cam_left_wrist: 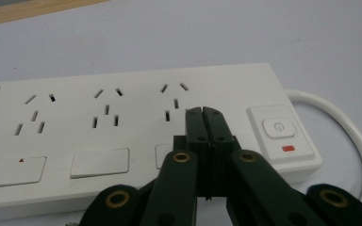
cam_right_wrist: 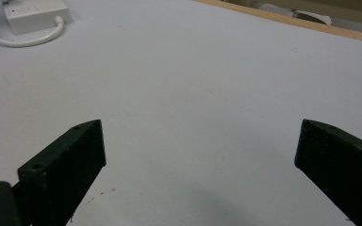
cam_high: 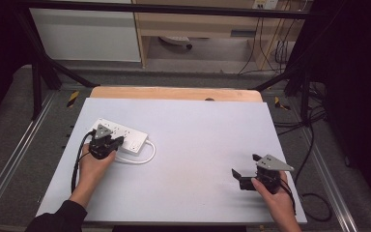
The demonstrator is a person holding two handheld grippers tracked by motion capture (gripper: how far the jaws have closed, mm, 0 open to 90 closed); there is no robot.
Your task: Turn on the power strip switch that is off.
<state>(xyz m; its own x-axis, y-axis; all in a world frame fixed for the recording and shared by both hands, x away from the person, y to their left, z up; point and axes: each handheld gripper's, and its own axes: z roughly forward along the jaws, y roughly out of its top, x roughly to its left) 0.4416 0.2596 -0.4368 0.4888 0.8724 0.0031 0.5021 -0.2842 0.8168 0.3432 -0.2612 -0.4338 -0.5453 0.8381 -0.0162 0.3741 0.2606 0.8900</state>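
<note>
A white power strip (cam_high: 125,137) lies on the left part of the pale table top (cam_high: 198,130), its white cable (cam_high: 142,157) looping to its right. In the left gripper view the strip (cam_left_wrist: 122,117) has several sockets and a switch with a red mark (cam_left_wrist: 279,129) at its right end. My left gripper (cam_left_wrist: 203,111) is shut with nothing between its jaws, its tips over the strip just left of the switch; from above it (cam_high: 110,142) sits at the strip's near edge. My right gripper (cam_high: 244,164) stands open over bare table at the right, jaws (cam_right_wrist: 200,150) wide apart and empty.
A wooden board edge (cam_high: 174,93) runs along the table's far side. Black frame posts (cam_high: 36,82) flank the table. Cables (cam_high: 314,145) trail on the floor to the right. The strip's end and cable (cam_right_wrist: 28,23) lie far off in the right gripper view.
</note>
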